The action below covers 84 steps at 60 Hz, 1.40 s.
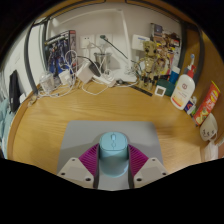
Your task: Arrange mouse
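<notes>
A pale blue mouse [112, 153] sits between my gripper's [112, 160] two fingers, its wheel end pointing away from me. Both magenta pads [90, 158] press against its sides, so the gripper is shut on it. The mouse is above a grey mouse mat [82, 133] lying on the wooden desk [50, 125]. I cannot tell whether the mouse rests on the mat or is held just over it.
White cables and a power strip [85, 75] lie at the back of the desk. A wooden figure [150, 65] stands behind on the right, with a white bottle [184, 85] and a colourful box [207, 103] beside it. A dark monitor edge [15, 90] is on the left.
</notes>
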Each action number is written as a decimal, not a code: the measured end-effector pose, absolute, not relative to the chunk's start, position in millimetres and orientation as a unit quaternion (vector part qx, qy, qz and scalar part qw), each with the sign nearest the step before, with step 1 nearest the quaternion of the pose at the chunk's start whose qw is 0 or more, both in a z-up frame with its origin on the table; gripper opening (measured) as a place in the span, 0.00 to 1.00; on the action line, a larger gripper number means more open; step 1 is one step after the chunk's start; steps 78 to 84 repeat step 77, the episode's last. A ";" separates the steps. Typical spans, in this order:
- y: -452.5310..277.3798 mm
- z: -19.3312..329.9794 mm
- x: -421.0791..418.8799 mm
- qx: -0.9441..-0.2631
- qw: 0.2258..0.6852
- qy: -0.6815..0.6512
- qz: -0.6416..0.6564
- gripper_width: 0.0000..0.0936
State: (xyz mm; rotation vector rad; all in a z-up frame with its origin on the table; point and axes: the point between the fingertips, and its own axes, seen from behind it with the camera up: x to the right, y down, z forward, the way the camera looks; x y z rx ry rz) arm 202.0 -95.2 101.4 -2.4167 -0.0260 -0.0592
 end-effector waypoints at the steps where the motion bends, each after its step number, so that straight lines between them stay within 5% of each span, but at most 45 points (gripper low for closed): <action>1: -95.1 101.5 201.5 -0.935 0.355 -0.005 -0.021 0.44; 10: -95.2 101.4 203.8 -0.934 0.355 0.014 -0.024 0.56; 17: -103.3 107.5 215.9 -0.936 0.346 0.005 -0.066 0.90; 30: -137.8 158.0 193.3 -0.936 0.347 -0.013 -0.065 0.91; 54: -202.2 291.5 123.3 -0.905 0.422 -0.005 -0.049 0.91; 84: -254.3 308.1 81.1 -0.900 0.433 -0.016 -0.038 0.90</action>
